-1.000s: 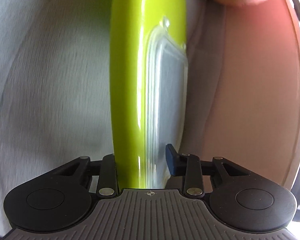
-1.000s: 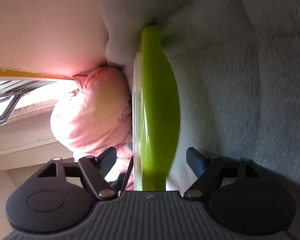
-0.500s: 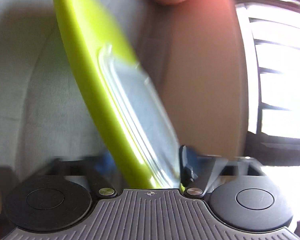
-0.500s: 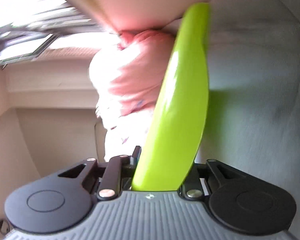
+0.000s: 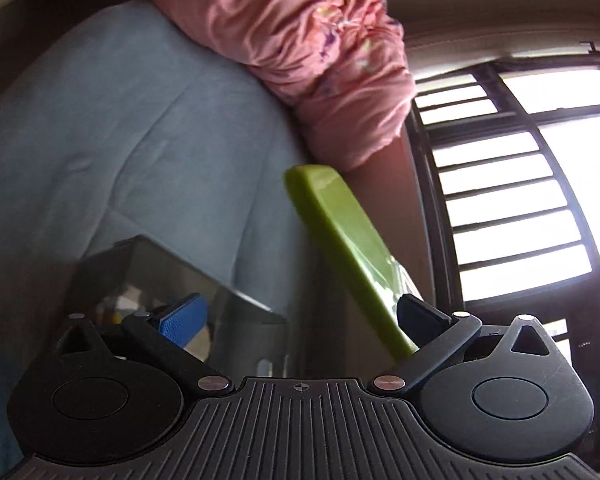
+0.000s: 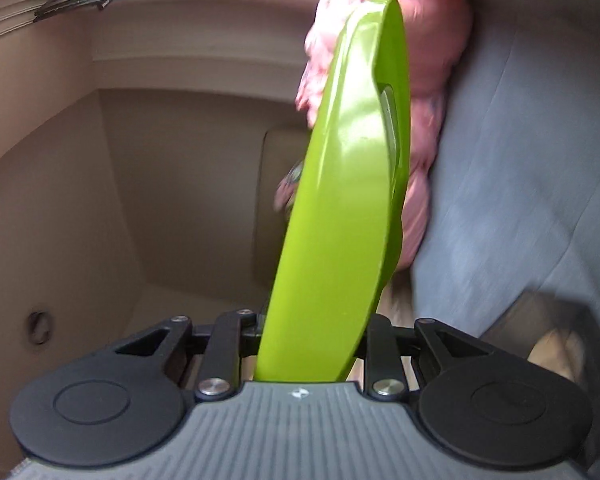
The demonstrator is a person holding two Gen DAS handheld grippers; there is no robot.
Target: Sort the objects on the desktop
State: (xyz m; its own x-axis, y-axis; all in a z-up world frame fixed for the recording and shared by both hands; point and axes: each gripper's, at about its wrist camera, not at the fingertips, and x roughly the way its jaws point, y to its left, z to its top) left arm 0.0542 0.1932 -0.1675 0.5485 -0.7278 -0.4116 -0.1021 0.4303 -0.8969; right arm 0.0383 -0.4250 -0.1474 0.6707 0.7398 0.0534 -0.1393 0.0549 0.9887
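A flat lime-green case point(image 6: 340, 208) with a clear window stands on edge. My right gripper point(image 6: 312, 332) is shut on its lower end and holds it up, tilted right. In the left wrist view the same green case point(image 5: 348, 248) leans against the right finger point(image 5: 420, 312). My left gripper point(image 5: 300, 320) is open, its blue-padded left finger point(image 5: 184, 316) well apart from the case. A dark clear-lidded box point(image 5: 172, 280) lies below the left gripper.
A grey-blue blanket point(image 5: 140, 140) covers the surface. A pink bundled cloth point(image 5: 308, 40) lies behind the case, also in the right wrist view point(image 6: 428, 80). A barred window point(image 5: 520, 200) is at the right. Beige walls point(image 6: 160, 180) are at the left.
My left gripper has opened and let go of the green case, then pulled back. My right gripper has closed on the case and holds it alone, tilted.
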